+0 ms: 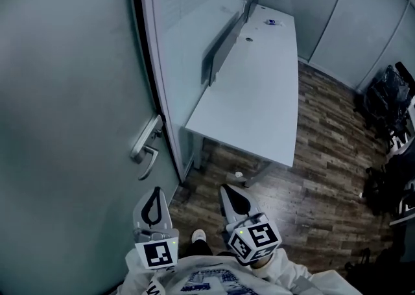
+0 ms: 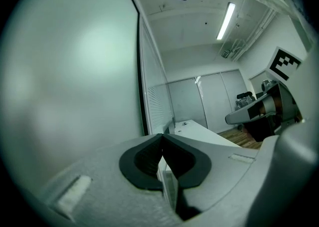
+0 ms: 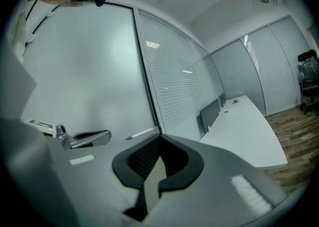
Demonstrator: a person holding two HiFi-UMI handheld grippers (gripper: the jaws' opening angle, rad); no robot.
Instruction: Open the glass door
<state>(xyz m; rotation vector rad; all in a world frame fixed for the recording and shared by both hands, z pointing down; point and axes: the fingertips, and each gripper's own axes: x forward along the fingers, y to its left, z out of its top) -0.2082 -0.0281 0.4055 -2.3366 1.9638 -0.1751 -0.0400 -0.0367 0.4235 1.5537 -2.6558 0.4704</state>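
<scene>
Fingers on left gripper (image 1: 154, 204) and right gripper (image 1: 235, 201) were fully closed, empty, both near door handle (image 1: 146, 146), presumably staged to press it.

Your right hand-held gripper (image 3: 159, 139) has its jaws pressed together at the tips with nothing between them, and it faces the frosted glass door (image 3: 89, 71). The door's metal lever handle (image 3: 90, 137) lies to the left of the jaws, apart from them. To the right a slatted glass partition (image 3: 174, 86) runs back alongside a long white bench (image 3: 249, 131) on a wooden floor (image 3: 299, 121).
</scene>
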